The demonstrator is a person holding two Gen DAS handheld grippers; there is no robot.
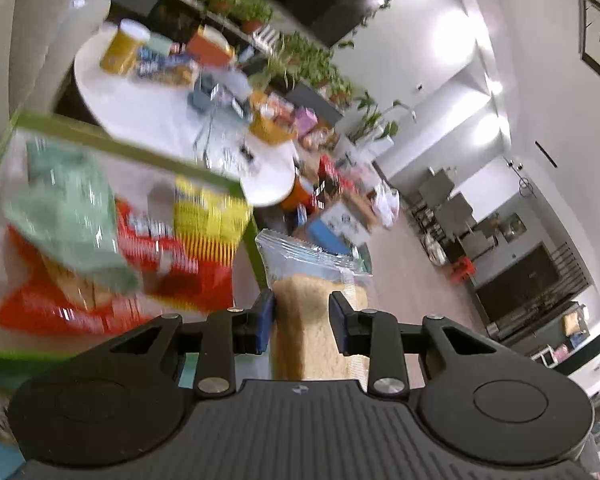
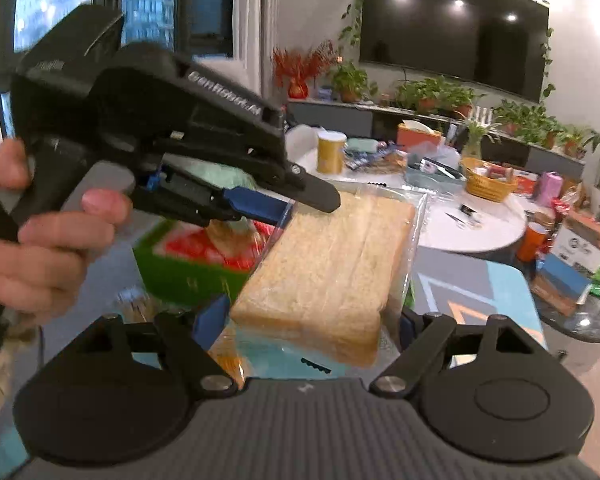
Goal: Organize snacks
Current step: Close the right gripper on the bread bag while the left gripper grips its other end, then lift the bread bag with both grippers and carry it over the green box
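A packet of sliced bread (image 1: 316, 320) in clear wrap stands between the fingers of my left gripper (image 1: 302, 320), which is shut on it. In the right wrist view the same bread packet (image 2: 332, 264) is held in the air by my left gripper (image 2: 300, 204) from the left. My right gripper (image 2: 308, 324) has its jaws wide on either side of the packet's near end; the right finger is hidden behind the bread. A green-rimmed clear bin (image 1: 124, 148) with several snack packs (image 1: 152, 240) sits left of the bread, also in the right wrist view (image 2: 180, 276).
A white round table (image 2: 488, 232) behind holds a yellow canister (image 2: 331, 152), a yellow basket (image 2: 490, 184) and assorted snacks. Boxes and a dark side table (image 2: 580, 312) stand at right. A blue patterned rug (image 2: 480, 296) lies below. Plants and a TV line the far wall.
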